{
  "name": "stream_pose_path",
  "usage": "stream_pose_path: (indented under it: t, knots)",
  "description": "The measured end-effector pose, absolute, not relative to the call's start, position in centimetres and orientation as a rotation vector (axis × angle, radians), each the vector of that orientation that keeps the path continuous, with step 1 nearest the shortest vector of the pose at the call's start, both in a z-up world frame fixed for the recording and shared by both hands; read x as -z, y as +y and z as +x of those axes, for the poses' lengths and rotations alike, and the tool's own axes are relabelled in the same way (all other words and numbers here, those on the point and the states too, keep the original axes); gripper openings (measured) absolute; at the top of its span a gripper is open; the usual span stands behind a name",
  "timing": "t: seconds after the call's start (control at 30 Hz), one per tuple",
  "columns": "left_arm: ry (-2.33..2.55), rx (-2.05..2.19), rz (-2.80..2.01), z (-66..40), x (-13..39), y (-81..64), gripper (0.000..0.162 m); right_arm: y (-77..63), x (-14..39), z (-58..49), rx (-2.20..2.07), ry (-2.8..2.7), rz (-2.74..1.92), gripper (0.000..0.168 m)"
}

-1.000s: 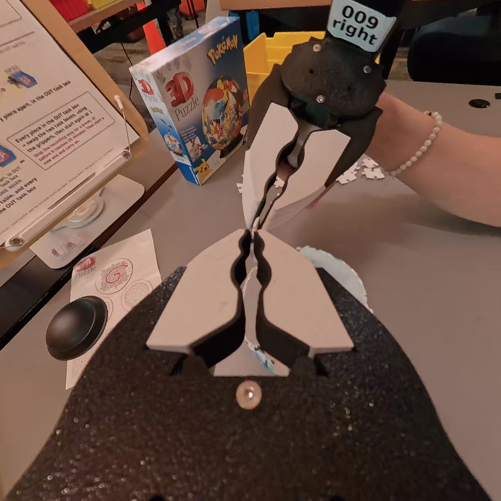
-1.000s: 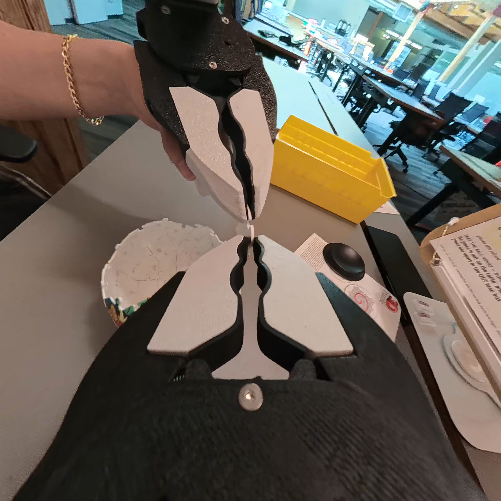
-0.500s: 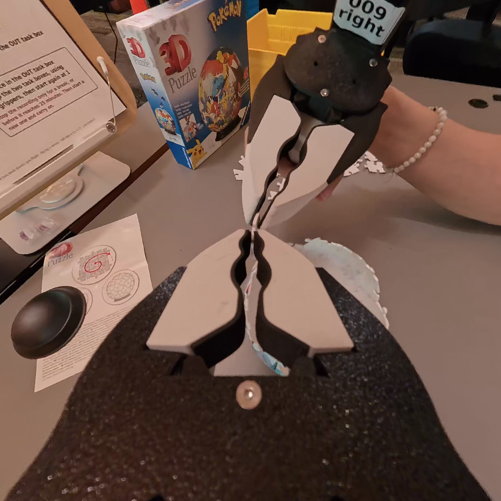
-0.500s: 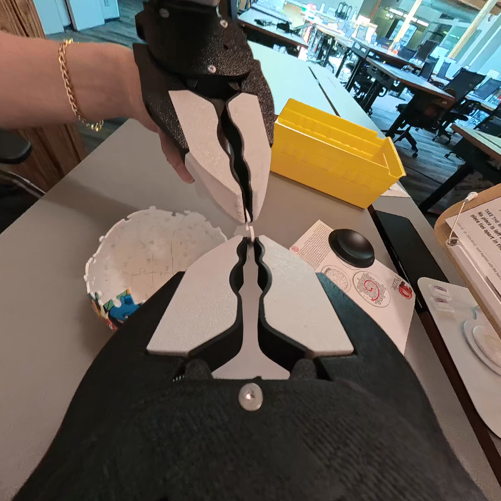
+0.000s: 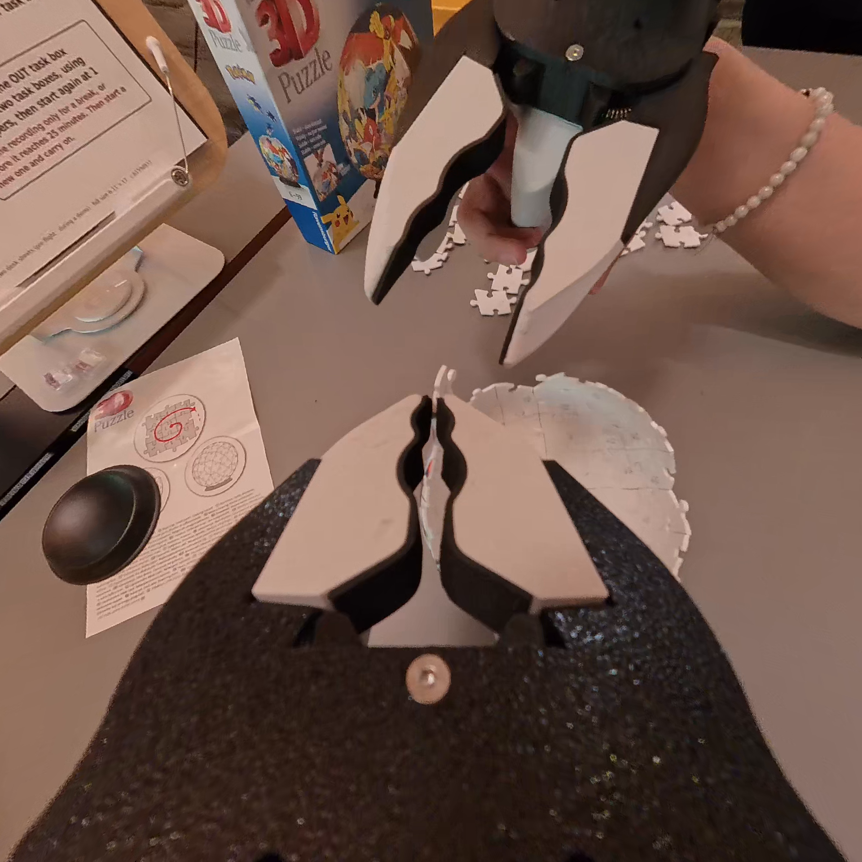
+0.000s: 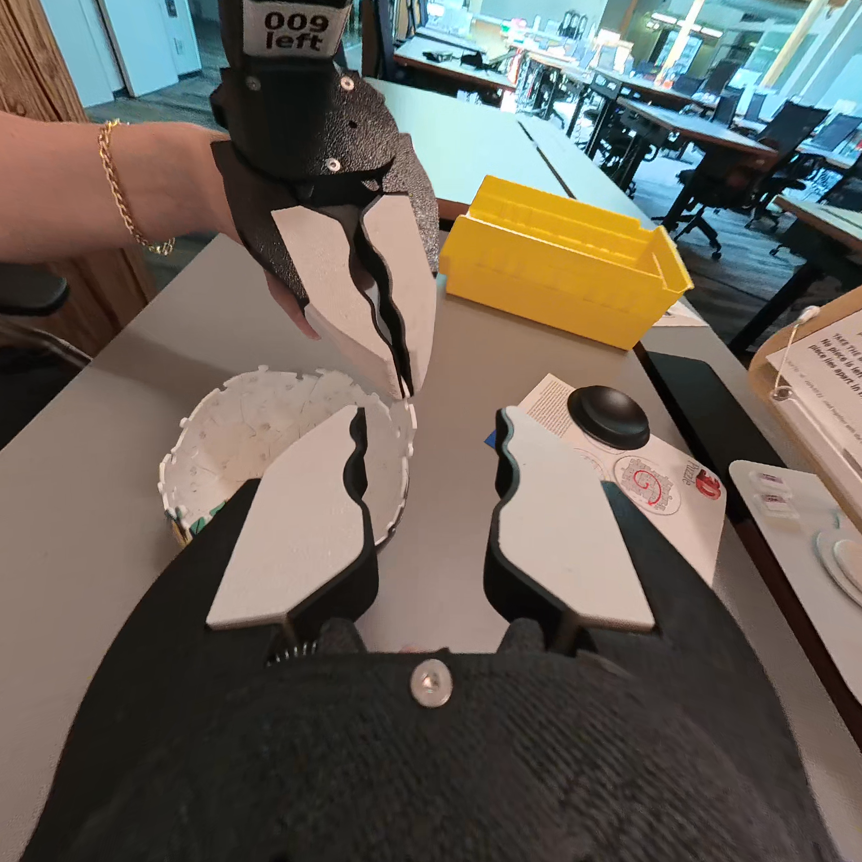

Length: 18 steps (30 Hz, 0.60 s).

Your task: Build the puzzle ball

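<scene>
so roughly half done i'd say. nearest the camera, the left gripper (image 5: 431,410) is pinched on the rim of the half-built ball (image 5: 601,448), a white bowl-shaped shell sitting open side up on the grey table (image 5: 746,420), with a tab of a piece poking up past the tips. just beyond, the right gripper (image 5: 438,331) hangs above the shell with its fingers spread wide and nothing between them. the rim looks jagged all round, so the whole top half is left. to the left, the black stand (image 5: 100,522) sits on the instruction sheet (image 5: 196,396). farther back there's a scatter of loose pieces (image 5: 501,284), hard to count from here, maybe a couple dozen, then the puzzle box (image 5: 317,116), and the yellow bin (image 6: 564,261) farthest off.
</scene>
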<state>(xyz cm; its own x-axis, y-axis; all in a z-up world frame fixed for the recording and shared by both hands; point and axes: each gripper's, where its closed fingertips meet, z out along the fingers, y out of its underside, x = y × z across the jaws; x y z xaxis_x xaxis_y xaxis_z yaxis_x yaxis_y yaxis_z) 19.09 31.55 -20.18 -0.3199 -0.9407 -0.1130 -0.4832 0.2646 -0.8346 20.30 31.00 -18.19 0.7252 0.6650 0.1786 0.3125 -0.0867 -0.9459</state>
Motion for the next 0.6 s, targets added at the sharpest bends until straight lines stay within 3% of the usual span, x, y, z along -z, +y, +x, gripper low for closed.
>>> stream_pose_path:
  t: [0.23,0.6]
  knots:
    - [1.902,0.945,-1.23,19.1,20.1,31.5,0.002,31.3,21.3,19.7,-0.361,-0.843,-1.814,0.055]
    - [1.94,0.726,-0.949,18.5,20.8,30.9,0.002,31.6,23.1,18.9,-0.141,-1.035,-1.828,0.04]
